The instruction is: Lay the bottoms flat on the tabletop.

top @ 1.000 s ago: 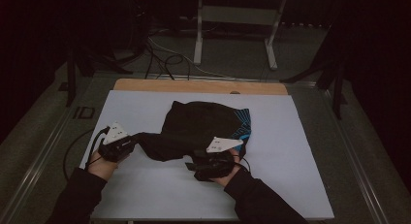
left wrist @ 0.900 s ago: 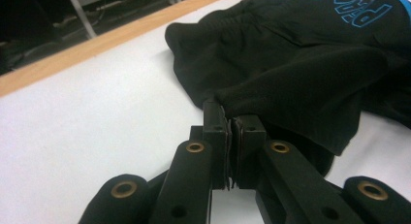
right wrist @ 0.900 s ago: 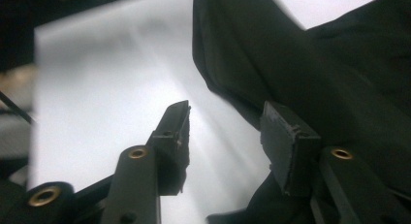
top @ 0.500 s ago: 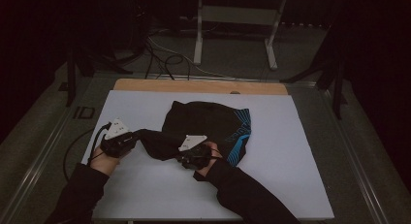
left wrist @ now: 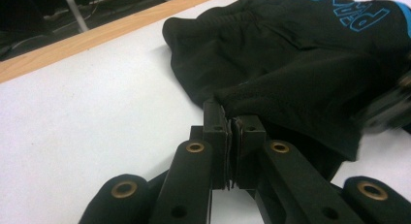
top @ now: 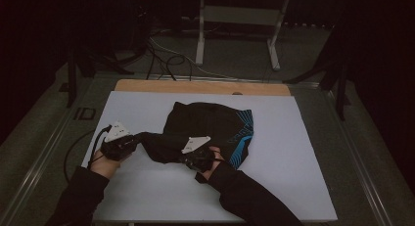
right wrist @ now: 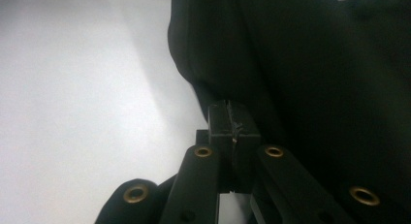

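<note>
Fingers (left wrist: 228, 136) of the left gripper (top: 132, 144) are pressed together on a corner of the black garment (top: 205, 130); in the left gripper view a thin fold of the dark cloth sits between the two pads, and the cloth goes away from them to the upper right. Fingers (right wrist: 231, 122) of the right gripper (top: 188, 157) have just been closing and now they stand together too, clamped on the near edge of the same garment, as the right gripper view shows the cloth edge caught at their tips.

The garment is the landmark. Both hands come to it from the near side: the left hand (top: 105, 160) is at its near left corner, where a stretched strip of cloth goes out to the gripper, and the right hand (top: 210, 162) is at the middle of its near edge. The garment itself lies flat on the white worktop (top: 303, 152), about in the middle, with blue printed letters (top: 240, 135) and blue stripes along its right side.

Beyond the garment, the far edge of the worktop has a wooden strip (top: 200, 86). Farther behind it, on the dark floor, lie some cables (top: 161, 57) and stands a light metal frame (top: 237, 28).
</note>
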The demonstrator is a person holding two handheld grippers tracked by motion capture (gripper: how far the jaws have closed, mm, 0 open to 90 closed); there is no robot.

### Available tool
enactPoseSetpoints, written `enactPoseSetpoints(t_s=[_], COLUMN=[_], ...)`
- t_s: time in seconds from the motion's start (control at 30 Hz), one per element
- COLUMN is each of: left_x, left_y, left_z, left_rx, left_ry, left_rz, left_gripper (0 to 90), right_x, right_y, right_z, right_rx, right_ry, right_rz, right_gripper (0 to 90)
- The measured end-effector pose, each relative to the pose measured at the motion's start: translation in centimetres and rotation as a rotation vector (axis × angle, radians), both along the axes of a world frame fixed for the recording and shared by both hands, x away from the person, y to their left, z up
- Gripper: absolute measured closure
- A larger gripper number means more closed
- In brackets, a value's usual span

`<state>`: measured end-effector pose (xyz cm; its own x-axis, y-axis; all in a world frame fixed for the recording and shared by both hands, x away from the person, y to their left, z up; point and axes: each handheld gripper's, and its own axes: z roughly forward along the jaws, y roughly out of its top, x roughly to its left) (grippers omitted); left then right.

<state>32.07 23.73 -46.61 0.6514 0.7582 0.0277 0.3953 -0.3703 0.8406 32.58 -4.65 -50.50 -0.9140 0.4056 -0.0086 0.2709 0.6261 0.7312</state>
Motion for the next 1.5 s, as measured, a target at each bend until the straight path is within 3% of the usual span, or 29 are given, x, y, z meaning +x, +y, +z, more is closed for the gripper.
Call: enactPoseSetpoints(t_s=[0.17, 0.2, 0.27, 0.3, 0.33, 0.4, 0.47, 0.57, 0.7, 0.77, 0.8, 0.87, 0.9, 0.93, 0.97, 1.0, 1.03, 1.07, 1.13, 1.17, 1.2, 1.23, 1.27, 1.37, 1.4, 1.43, 1.47, 1.5], left_x=[-0.6, -0.7, -0.9, -1.1, -1.3, -1.9, -2.7, -4.3, -6.8, -7.4, -8.1, -8.8, -9.5, -9.5, -9.7, -9.7, -9.6, -9.5, -9.2, -9.1, -9.1, -8.9, -8.8, -8.3, -8.3, -8.0, -7.9, -7.8], left_y=[0.3, 0.4, 0.6, 0.6, 0.6, 0.6, 0.6, 0.2, -0.5, -0.7, -0.7, -0.9, -1.2, -1.2, -1.2, -1.2, -1.1, -0.9, -0.5, -0.5, -0.5, -0.7, -0.9, -1.4, -1.4, -1.9, -2.1, -2.4], left_z=[-0.4, -0.5, -0.7, -0.8, -0.9, -1.2, -1.2, -1.2, -1.6, -1.6, -1.7, -1.9, -2.1, -2.1, -2.4, -2.4, -2.6, -2.7, -2.7, -2.5, -2.5, -2.1, -2.0, -1.3, -1.3, -0.7, -0.4, 0.0], left_rx=[-0.003, -0.005, -0.006, -0.003, 0.001, 0.005, 0.007, 0.022, 0.059, 0.054, 0.04, 0.035, 0.068, 0.068, 0.087, 0.087, 0.083, 0.079, 0.036, 0.011, 0.011, -0.004, -0.01, -0.039, -0.039, -0.066, -0.075, -0.079], left_ry=[0.012, 0.013, 0.022, 0.028, 0.038, 0.046, 0.053, 0.062, 0.088, 0.095, 0.107, 0.13, 0.137, 0.137, 0.145, 0.145, 0.148, 0.147, 0.147, 0.15, 0.15, 0.143, 0.135, 0.122, 0.122, 0.106, 0.104, 0.093], left_rz=[0.002, 0.003, 0.003, 0.0, -0.006, -0.013, -0.028, -0.059, -0.11, -0.119, -0.133, -0.154, -0.163, -0.163, -0.156, -0.156, -0.148, -0.136, -0.116, -0.118, -0.118, -0.14, -0.143, -0.145, -0.145, -0.152, -0.158, -0.171], left_gripper=[87.7, 87.6, 87.6, 87.6, 87.6, 87.6, 87.6, 87.6, 87.5, 87.6, 87.6, 87.6, 87.5, 87.4, 85.4, 81.5, 70.4, 70.4, 52.1, 41.9, 34.6, 25.5, 25.5, 15.9, 16.0, 16.0, 15.2, 15.2], right_x=[-1.1, -1.1, -1.9, -2.6, -2.9, -4.0, -4.9, -6.1, -7.0, -7.3, -7.6, -7.7, -7.9, -7.9, -7.8, -7.8, -7.4, -7.4, -7.0, -6.8, -6.8, -6.0, -6.0, -5.4, -5.4, -5.2, -4.7, -4.5], right_y=[-0.8, -1.0, -1.1, -1.3, -1.5, -2.3, -3.1, -4.5, -6.5, -7.0, -8.8, -9.2, -10.2, -10.2, -11.2, -11.2, -12.1, -12.1, -13.1, -13.5, -13.5, -15.3, -15.3, -16.7, -16.7, -17.1, -18.2, -18.7], right_z=[1.1, 1.2, 1.4, 1.5, 1.5, 1.7, 1.8, 1.9, 2.3, 2.5, 2.9, 3.0, 3.2, 3.2, 3.1, 3.1, 2.9, 2.9, 2.7, 2.7, 2.7, 2.9, 2.9, 3.0, 3.0, 2.9, 2.8, 2.7], right_rx=[0.052, 0.075, 0.089, 0.078, 0.074, 0.076, 0.058, 0.074, 0.09, 0.102, 0.133, 0.138, 0.148, 0.148, 0.16, 0.16, 0.177, 0.177, 0.196, 0.209, 0.209, 0.258, 0.258, 0.281, 0.281, 0.286, 0.298, 0.305], right_ry=[-0.01, 0.013, 0.001, 0.011, -0.007, 0.023, 0.006, 0.009, 0.02, 0.031, 0.023, 0.026, 0.015, 0.015, 0.001, 0.001, 0.016, 0.016, 0.001, -0.003, -0.003, -0.016, -0.016, -0.043, -0.043, -0.044, -0.057, -0.056], right_rz=[-0.007, 0.001, 0.019, 0.038, 0.049, 0.062, 0.079, 0.085, 0.063, 0.03, 0.002, -0.008, -0.032, -0.032, -0.071, -0.071, -0.101, -0.101, -0.136, -0.141, -0.141, -0.212, -0.212, -0.29, -0.29, -0.309, -0.376, -0.394], right_gripper=[90.0, 90.0, 90.0, 90.0, 90.0, 90.0, 90.0, 90.0, 90.0, 90.0, 90.0, 90.0, 90.0, 90.0, 90.0, 90.0, 90.0, 90.0, 89.7, 77.4, 77.4, 54.2, 54.2, 38.7, 38.7, 35.3, 26.7, 24.5])
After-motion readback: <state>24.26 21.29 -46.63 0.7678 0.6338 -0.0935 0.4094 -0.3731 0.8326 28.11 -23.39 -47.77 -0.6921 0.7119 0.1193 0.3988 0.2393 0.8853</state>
